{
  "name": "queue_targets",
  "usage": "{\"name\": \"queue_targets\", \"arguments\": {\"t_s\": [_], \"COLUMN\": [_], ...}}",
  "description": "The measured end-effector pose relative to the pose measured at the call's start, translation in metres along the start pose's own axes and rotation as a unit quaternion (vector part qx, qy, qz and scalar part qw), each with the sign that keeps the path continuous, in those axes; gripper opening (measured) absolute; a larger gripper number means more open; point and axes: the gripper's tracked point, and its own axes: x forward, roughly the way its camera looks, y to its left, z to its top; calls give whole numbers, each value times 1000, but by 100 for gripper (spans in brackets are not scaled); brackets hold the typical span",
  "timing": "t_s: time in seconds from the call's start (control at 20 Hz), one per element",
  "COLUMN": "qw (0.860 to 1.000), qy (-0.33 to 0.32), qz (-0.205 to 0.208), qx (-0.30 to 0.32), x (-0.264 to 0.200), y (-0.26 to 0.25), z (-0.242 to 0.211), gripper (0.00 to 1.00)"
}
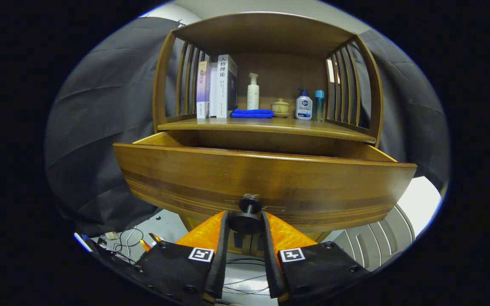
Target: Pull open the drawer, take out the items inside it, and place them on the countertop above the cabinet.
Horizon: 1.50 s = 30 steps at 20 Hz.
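Drawer (266, 182) stands pulled well out of the cabinet (266, 127), its wooden front close ahead of the camera and its side walls running back under the countertop (266, 124). Gripper (246, 223) holds the dark round knob (249, 214) at the middle of the drawer front: both fingers (223, 238) close in on the knob's wide disc from either side and appear to pinch it, a grip that suits pulling straight outward. Interior of the drawer is hidden behind the high front panel, so its contents cannot be told from this angle. Countertop above already carries upright books (219, 87), a white pump bottle (252, 91), a folded blue cloth (252, 113), a small lidded pot (280, 107), a second pump bottle (303, 105) and a slim blue-capped bottle (319, 105), all set toward the back, leaving a bare strip along the front edge. Judgement: opening step looks complete or nearly so; next the fingers need to let go of the knob and rise above the front panel to reach inside. Risk: crowded shelf leaves limited room for placing.
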Motion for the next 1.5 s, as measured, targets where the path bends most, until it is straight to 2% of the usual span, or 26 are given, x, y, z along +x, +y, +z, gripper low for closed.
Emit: {"name": "queue_targets", "arguments": {"t_s": [0.1, 0.2, 0.3, 0.55, 0.7, 1.05, 1.3, 1.5], "qw": [999, 995, 993, 989, 990, 995, 997, 992], "qy": [-40, -90, -113, -142, -130, -67, 20, 89], "qz": [-3, 6, 18, 30, 46, 67, 78, 83], "qx": [-16, -34, -36, -17, -5, -10, 1, 18], "x": [-9, -24, -37, -50, -43, -7, 30, 52], "y": [0, 8, 15, 13, 10, -4, -12, -18], "z": [21, 50, 68, 111, 133, 162, 148, 125], "gripper": [51, 51, 51, 81, 99, 99, 100, 99]}}
